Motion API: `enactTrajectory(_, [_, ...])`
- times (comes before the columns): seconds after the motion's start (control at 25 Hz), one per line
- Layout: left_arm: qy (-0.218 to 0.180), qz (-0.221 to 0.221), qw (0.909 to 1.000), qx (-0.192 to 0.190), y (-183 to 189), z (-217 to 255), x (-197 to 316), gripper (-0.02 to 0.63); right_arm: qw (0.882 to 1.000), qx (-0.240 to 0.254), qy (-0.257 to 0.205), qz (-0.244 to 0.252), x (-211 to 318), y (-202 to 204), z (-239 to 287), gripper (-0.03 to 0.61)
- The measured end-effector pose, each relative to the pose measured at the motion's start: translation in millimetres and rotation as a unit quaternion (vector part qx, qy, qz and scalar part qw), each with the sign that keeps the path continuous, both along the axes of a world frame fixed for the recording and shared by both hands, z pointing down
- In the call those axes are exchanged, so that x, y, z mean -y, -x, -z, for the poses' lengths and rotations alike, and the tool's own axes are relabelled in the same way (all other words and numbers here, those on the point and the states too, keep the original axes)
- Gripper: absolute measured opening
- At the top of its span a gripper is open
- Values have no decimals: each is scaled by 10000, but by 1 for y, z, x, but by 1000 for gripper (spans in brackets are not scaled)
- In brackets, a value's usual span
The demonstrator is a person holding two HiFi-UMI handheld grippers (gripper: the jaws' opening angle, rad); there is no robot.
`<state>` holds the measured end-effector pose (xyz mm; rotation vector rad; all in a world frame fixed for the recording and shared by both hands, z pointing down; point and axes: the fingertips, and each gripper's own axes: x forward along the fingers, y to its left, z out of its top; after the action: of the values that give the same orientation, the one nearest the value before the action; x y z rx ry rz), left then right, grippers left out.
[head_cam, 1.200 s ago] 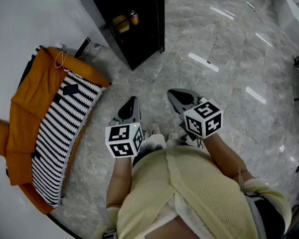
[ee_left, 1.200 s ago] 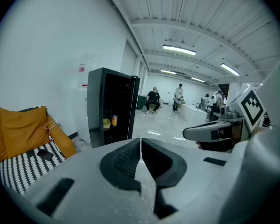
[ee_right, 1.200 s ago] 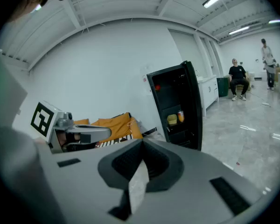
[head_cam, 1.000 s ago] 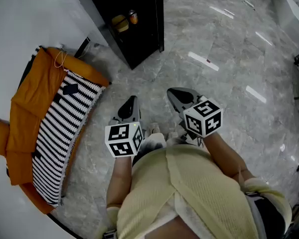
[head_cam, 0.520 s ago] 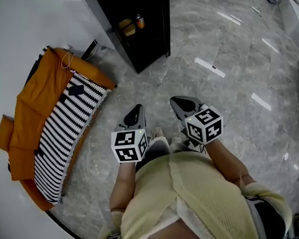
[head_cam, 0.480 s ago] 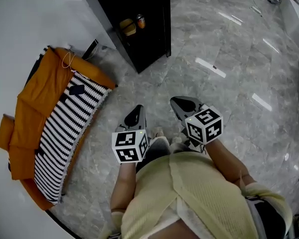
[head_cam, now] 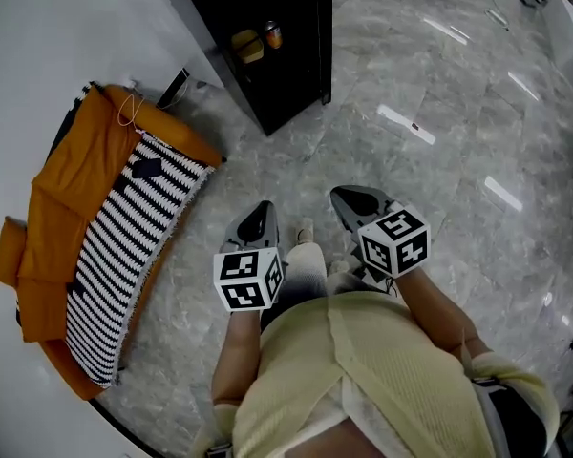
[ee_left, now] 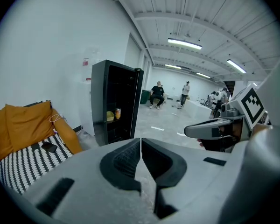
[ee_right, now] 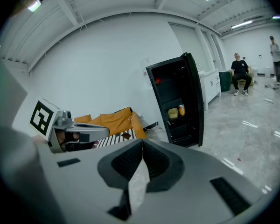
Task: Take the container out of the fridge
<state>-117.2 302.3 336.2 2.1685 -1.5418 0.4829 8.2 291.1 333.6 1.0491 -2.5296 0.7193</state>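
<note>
A black fridge (head_cam: 277,55) stands open against the white wall, a few steps ahead of me. On its shelf sit a yellow container (head_cam: 247,46) and an orange can (head_cam: 273,35); both also show in the left gripper view, container (ee_left: 110,117) and can (ee_left: 117,113), and in the right gripper view, container (ee_right: 172,113). My left gripper (head_cam: 258,219) and right gripper (head_cam: 353,201) are held side by side in front of my body, over the floor and well short of the fridge. Each one, left gripper (ee_left: 140,146) and right gripper (ee_right: 143,148), is shut with nothing in it.
An orange cushion seat (head_cam: 67,189) with a black-and-white striped blanket (head_cam: 124,246) lies on the floor to the left of the fridge. Grey marble floor (head_cam: 439,84) stretches to the right. Several people (ee_left: 157,94) are far down the hall.
The fridge and cushion have shifted slightly in the head view as I stepped nearer. Both grippers keep their pose and stay shut.
</note>
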Motion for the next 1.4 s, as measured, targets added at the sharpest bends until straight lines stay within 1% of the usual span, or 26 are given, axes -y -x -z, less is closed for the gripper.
enactTrajectory(0.24, [-14, -157, 9998, -72, 8, -5, 41, 28, 9998, -122, 57, -154, 35, 5, -4, 29])
enactTrajectory(0.44, [34, -297, 9995, -106, 19, -8, 78, 28, 9998, -191, 59, -48, 70, 24, -3, 29])
enactTrajectory(0.72, [69, -483, 9988, -74, 34, -9, 129, 28, 9997, -205, 102, -49, 120, 46, -3, 29])
enactTrajectory(1.08, [209, -769, 9968, -113, 47, -22, 165, 28, 9995, -199, 218, -59, 159, 76, -12, 29])
enactTrajectory(1.4, [209, -909, 9956, -135, 56, -30, 186, 26, 9991, -298, 313, -26, 170, 91, -20, 29])
